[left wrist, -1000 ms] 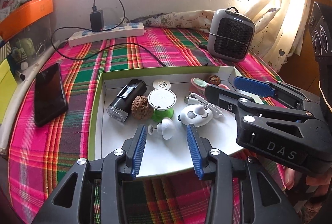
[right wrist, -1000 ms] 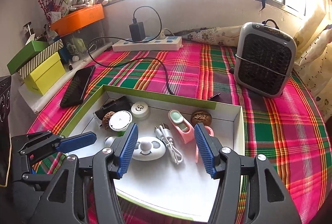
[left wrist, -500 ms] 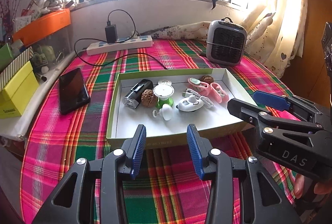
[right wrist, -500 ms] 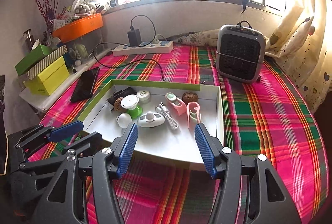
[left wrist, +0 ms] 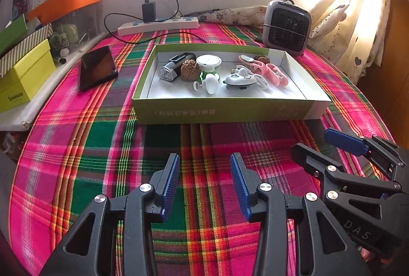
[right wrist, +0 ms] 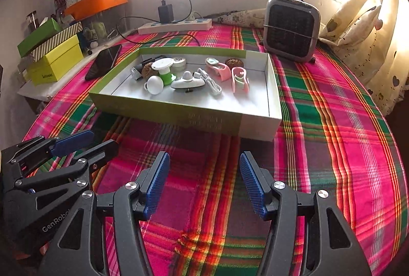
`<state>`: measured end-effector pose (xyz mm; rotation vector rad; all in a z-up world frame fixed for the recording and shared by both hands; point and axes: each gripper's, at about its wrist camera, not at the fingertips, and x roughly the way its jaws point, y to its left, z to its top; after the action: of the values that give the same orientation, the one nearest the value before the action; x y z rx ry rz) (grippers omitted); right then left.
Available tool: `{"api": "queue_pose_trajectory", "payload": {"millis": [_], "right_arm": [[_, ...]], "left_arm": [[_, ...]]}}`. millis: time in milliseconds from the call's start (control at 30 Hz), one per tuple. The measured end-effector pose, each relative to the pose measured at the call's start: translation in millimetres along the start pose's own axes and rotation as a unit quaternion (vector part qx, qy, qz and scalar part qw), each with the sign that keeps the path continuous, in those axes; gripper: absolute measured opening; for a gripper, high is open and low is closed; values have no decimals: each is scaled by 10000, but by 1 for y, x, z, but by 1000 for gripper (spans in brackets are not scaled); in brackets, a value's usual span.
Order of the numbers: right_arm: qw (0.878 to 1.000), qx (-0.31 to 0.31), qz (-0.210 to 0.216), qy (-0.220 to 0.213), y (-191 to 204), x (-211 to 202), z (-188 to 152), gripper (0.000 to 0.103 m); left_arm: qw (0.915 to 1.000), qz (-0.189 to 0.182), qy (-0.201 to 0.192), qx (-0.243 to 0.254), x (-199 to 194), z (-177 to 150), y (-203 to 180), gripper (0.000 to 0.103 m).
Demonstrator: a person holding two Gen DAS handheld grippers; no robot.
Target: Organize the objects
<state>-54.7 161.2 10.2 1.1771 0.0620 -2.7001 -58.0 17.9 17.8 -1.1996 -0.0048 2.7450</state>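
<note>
The shallow green box (left wrist: pixel 225 111) sits on the plaid tablecloth (left wrist: pixel 102 138) toward the far middle of the table, its long axis running left to right. A broad band of bare cloth lies between its near wall and both grippers. On the left, a black phone (left wrist: pixel 97 67) lies close to the box, apart from it. At the far right, a grey heater (left wrist: pixel 286 27) stands just beyond the far right corner. A white power strip (left wrist: pixel 158 25) lies along the far edge under the window.

All items in the box cluster in its far half; the near half of the floor is bare. From left: a black flashlight (left wrist: pixel 175 66) with its lens toward the near left, a walnut (left wrist: pixel 190 67), a green-based white disc (left wrist: pixel 209 64), a white knob (left wrist: pixel 210 83), a white oval gadget (left wrist: pixel 240 79), a white cable (left wrist: pixel 260 79), and pink clips (left wrist: pixel 273 73).

The left gripper (left wrist: pixel 204 184) hovers over the cloth, fingers apart, holding nothing. The right gripper (right wrist: pixel 204 184) is likewise spread wide and empty, beside it on the right.
</note>
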Motion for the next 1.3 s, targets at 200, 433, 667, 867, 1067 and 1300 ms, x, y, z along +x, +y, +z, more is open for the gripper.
{"api": "queue_pose_trajectory", "payload": {"millis": [200,433,667,867,1067,1300], "right_arm": [[9998,11,-192,94,2,-1,-5,58],[9991,164,-303,251,-1,0,-9,58],[9981,158,-431,412,0,6,-9,64],[9974,284,-500,439,-5,8,-8,71],[9972,310,-517,446,-6,8,-8,73],[9969,357,-543,450,-8,9,-8,75]], "left_arm": [[10000,28,33,68,0,-2,-3,39],[9997,-4,234,-17,5,-5,-2,39],[9996,85,260,74,6,-4,-5,41],[9995,142,272,84,7,-4,-6,41],[9995,140,274,87,7,-4,-6,41],[9994,159,277,104,7,-4,-6,41]]}}
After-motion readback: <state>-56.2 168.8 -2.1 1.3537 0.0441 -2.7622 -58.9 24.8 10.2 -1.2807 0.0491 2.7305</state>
